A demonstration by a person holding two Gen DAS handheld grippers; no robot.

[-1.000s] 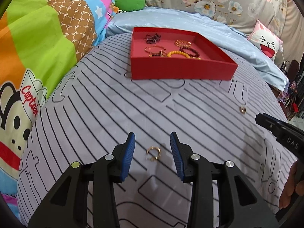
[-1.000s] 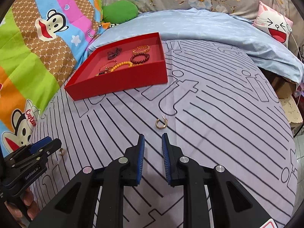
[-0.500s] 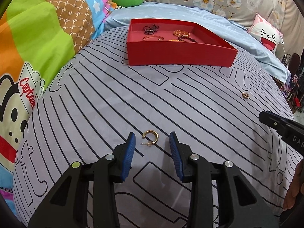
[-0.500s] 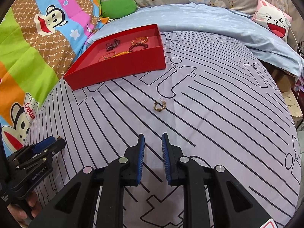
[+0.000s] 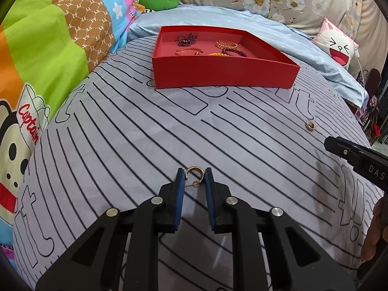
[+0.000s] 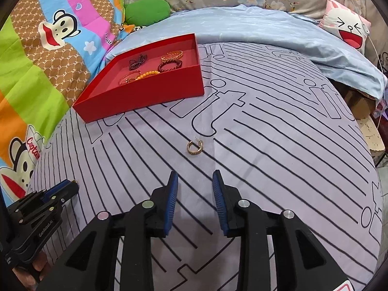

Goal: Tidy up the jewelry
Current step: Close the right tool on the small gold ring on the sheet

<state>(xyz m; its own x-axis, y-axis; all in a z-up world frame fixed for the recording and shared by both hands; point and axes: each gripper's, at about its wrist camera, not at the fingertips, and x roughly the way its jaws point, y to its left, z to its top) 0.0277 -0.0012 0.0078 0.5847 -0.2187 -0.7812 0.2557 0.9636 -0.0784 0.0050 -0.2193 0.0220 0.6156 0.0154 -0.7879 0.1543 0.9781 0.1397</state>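
A gold hoop earring (image 5: 193,176) lies on the striped grey sheet between the tips of my left gripper (image 5: 194,178), whose blue pads stand close on either side of it; I cannot tell if they press it. A second gold hoop earring (image 6: 194,147) lies ahead of my right gripper (image 6: 195,181), which is open and empty; it also shows in the left wrist view (image 5: 310,125). The red tray (image 5: 218,76) holds several bracelets (image 5: 226,44) at the back; it also shows in the right wrist view (image 6: 145,97).
A colourful cartoon blanket (image 5: 36,60) rises along the left. A light blue quilt (image 6: 242,24) and a cat-face pillow (image 6: 349,30) lie behind. The bed edge drops off at the right (image 6: 371,133). The left gripper's body shows in the right wrist view (image 6: 41,208).
My left gripper has narrowed its jaws around the near earring. My right gripper has opened wider and the second earring now lies closer to it.
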